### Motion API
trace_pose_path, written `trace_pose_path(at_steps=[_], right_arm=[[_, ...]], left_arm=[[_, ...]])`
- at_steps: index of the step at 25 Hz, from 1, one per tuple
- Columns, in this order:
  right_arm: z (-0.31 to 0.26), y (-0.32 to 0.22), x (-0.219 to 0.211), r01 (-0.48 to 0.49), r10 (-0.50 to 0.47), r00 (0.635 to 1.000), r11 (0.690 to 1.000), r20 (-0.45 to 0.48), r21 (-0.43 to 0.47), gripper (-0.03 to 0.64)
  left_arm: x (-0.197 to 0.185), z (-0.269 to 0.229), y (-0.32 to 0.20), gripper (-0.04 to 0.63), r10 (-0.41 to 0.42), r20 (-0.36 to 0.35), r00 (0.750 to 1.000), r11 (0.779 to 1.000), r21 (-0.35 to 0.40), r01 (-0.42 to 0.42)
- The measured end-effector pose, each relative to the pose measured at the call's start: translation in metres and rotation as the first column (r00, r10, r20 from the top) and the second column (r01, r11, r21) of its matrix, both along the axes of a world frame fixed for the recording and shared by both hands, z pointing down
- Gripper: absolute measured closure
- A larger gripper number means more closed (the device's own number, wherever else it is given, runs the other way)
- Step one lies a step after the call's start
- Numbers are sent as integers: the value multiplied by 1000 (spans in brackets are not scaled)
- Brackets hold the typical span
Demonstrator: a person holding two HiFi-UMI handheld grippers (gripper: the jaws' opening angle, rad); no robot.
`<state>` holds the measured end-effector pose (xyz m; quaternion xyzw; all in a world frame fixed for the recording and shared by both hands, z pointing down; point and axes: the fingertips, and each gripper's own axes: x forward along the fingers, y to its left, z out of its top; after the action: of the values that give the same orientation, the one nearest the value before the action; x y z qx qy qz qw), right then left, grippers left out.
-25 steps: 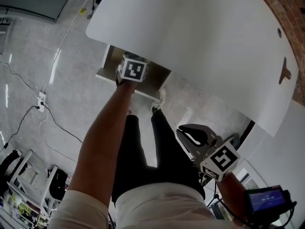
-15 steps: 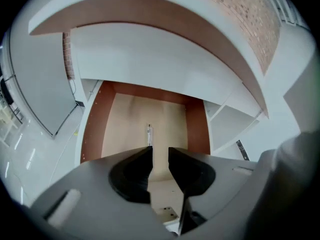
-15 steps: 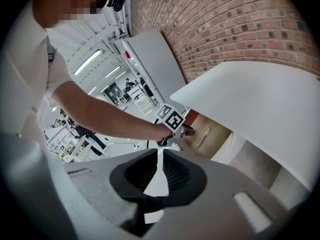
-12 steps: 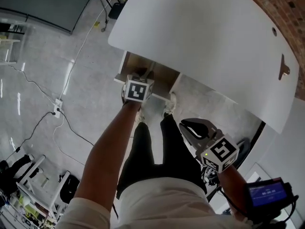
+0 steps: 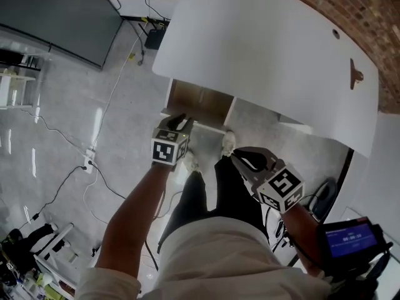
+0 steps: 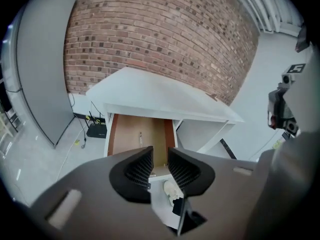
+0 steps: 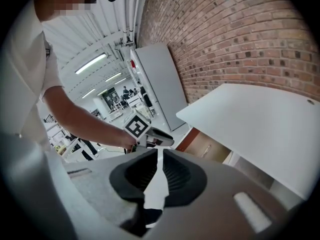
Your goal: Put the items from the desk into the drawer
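Note:
The white desk [image 5: 269, 49] fills the upper right of the head view. A small brown item [image 5: 356, 74] lies near its right end. Under its left part a drawer [image 5: 199, 100] stands pulled out, and its wood-coloured bottom [image 6: 137, 139] holds one thin small object [image 6: 140, 135]. My left gripper [image 5: 178, 122] hangs just in front of the drawer's white front edge [image 6: 159, 172]; its jaws stand a narrow gap apart with nothing between them. My right gripper [image 5: 247, 161] is held lower, beside the person's legs, with its jaws almost touching and empty.
A brick wall [image 6: 165, 29] runs behind the desk. A grey panel [image 5: 56, 11] stands at the left, with cables [image 5: 62, 155] and a black box [image 5: 153, 38] on the floor. The person's shoes [image 5: 228, 141] rest under the desk. A blue-screened device [image 5: 350, 242] sits on the right forearm.
My left gripper has drawn back from the drawer front toward the person. The head view has tipped up, so more floor and wall show. The right gripper has barely moved.

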<state>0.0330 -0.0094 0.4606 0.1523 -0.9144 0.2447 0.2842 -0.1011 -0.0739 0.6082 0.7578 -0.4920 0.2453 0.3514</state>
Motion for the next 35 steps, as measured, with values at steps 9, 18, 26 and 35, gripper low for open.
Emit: trace_pose_path(at_steps=[9,18,26,35], right_arm=[[1,-27,-10,-10,7,999,997,37,83,581],[-61,-3,-25,-28,20,999,985,49,168,581],[-71,11,-31,-20,6,998,979,70,203,581],[-109,46,-40,2,-18,998,968,63,249,581]], left_arm=[[5,-76,16,522,62,-33,997,992,114,-58],[33,-214,87,588,157,-155,975,962,249,-115],[60,-253,114,589,300,-107,948,912,324,-252],[71,-281,139,589,367,-130,921,886,349,-304]])
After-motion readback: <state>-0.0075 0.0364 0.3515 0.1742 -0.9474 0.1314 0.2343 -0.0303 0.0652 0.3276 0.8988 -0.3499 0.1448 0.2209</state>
